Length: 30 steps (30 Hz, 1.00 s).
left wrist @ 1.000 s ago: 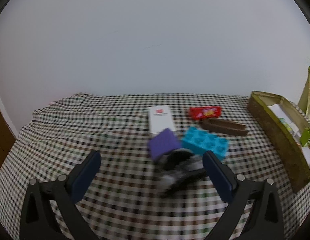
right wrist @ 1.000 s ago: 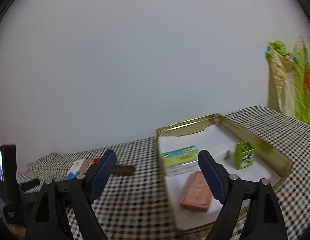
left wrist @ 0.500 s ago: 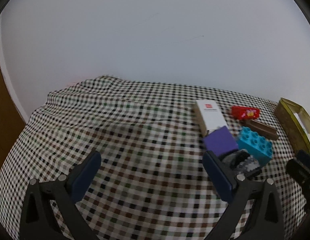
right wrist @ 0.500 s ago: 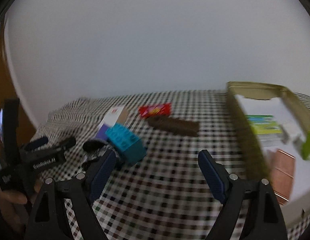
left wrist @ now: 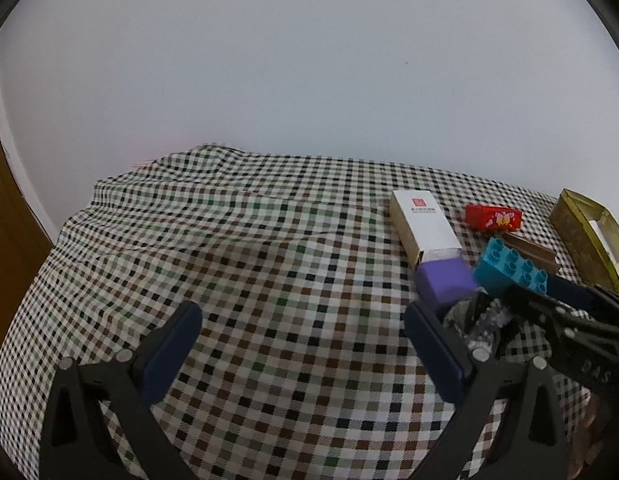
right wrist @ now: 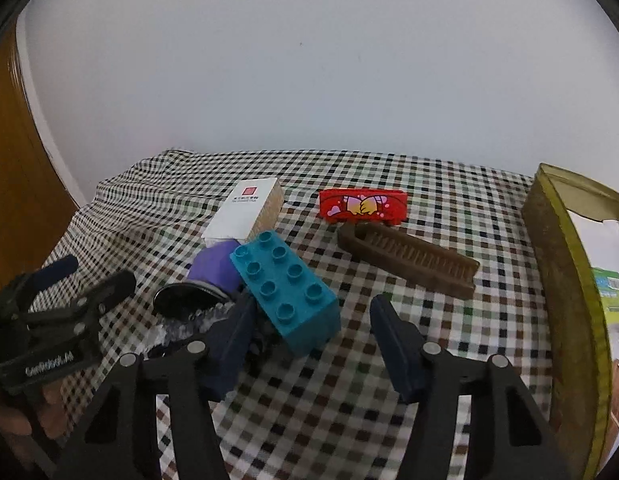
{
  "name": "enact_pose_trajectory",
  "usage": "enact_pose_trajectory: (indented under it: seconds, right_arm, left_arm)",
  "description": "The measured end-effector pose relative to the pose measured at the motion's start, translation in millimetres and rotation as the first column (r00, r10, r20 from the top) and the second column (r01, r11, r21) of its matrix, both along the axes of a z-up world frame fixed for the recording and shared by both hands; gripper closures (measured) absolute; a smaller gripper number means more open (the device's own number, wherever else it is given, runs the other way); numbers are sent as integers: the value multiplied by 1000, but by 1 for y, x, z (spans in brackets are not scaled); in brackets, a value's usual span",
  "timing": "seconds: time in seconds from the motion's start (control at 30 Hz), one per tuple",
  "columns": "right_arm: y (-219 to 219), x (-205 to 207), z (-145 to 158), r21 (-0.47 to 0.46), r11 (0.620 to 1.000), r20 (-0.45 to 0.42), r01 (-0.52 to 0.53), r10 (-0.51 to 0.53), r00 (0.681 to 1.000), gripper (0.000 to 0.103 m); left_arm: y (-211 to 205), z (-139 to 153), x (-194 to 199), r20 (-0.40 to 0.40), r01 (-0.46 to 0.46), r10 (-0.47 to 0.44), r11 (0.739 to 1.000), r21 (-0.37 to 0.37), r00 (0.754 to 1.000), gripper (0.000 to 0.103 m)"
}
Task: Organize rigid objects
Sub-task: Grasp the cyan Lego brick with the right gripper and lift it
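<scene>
The right gripper (right wrist: 309,332) is held low over the checked surface (right wrist: 389,412) with its jaws spread apart around the near end of the teal building block (right wrist: 287,290); no contact with the block can be made out. Beyond the jaws, a brown comb-like piece (right wrist: 409,264) and a red printed block (right wrist: 363,206) are seen, and a white carton (right wrist: 245,210) lies further to their left. A purple block (right wrist: 213,268) and a dark, glittery item (right wrist: 189,304) are found just left of the left jaw, touching the teal block. A gold tin tray (right wrist: 565,280) stands to the right. The left gripper (left wrist: 301,332) is held with its jaws wide apart over bare cloth, nothing between them.
</scene>
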State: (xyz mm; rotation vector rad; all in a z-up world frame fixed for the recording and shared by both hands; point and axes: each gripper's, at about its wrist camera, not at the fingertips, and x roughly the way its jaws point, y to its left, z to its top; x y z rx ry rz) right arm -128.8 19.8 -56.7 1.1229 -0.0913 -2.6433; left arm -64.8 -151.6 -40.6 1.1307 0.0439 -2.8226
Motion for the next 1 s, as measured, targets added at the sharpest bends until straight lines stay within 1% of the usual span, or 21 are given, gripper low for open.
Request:
enact_pose_trajectory:
  seconds: [0.1,0.2,0.23,0.27,0.3,0.33,0.4,0.47,0.5,0.6,0.63,0.7,0.77,0.83,0.87,1.0]
  right_arm:
    - [0,-6,-1,-29,999,19,-14,15,1000,41]
    - [-5,-14,-7,-23,999,49,-30,32,998,41]
    - [-6,-17,-10,-21,999,71,-37,38,997,45]
    - [-6,-16,-9,-14,999,66,-32,33,997,48]
    - [-6,-15,-9,-13,999,65,-36,36,997,60]
    - [-5,-14,-10,-13,999,70,-46,47,996,68]
    - [-1,-9,-8,-23,999,62,-37,38,997,69]
    - [6,-1,-3,-51,998,34,-23,24,999,69]
    - [11,5,2,-70,997,10,-14,14,1000,69]
    - [23,20,16,-103,995,-57,3,-9,998,69]
    - [27,27,21,-96,995,-84,7,-16,996,69]
    - [31,40,25,-56,998,-122,24,-31,992,69]
    - [34,47,25,-24,999,-132,36,-39,990,69]
    - [37,54,22,-15,1000,-119,22,-23,993,69]
    - [39,56,22,-12,1000,-115,16,-17,993,69]
    - [43,67,22,0,1000,-111,6,-5,994,69]
  left_arm:
    - [2,-1,-1,3,14,-14,1000,2,1000,1]
    - [8,-2,-1,3,50,-50,999,-3,999,1]
    - [11,-2,-1,0,62,-62,998,-12,998,1]
    - [14,-2,-1,-2,75,-75,997,-20,997,1]
    - [15,-2,-1,-3,87,-87,996,-24,996,1]
    - [18,-1,0,-3,110,-110,994,-23,994,1]
    - [21,0,2,-11,142,-142,989,-29,990,1]
    - [24,3,5,-24,172,-173,984,-38,985,1]
    - [26,4,6,-22,209,-210,977,-34,977,1]
    - [30,6,8,-20,285,-285,958,12,958,1]
    - [33,7,10,-25,319,-319,947,34,948,1]
    - [40,7,13,-34,359,-358,932,39,933,1]
    - [51,8,19,-45,392,-391,920,8,919,1]
    - [59,9,24,-57,412,-412,911,-24,909,1]
    - [62,10,26,-62,423,-424,906,-26,904,1]
    - [68,11,27,-58,456,-454,890,27,889,1]
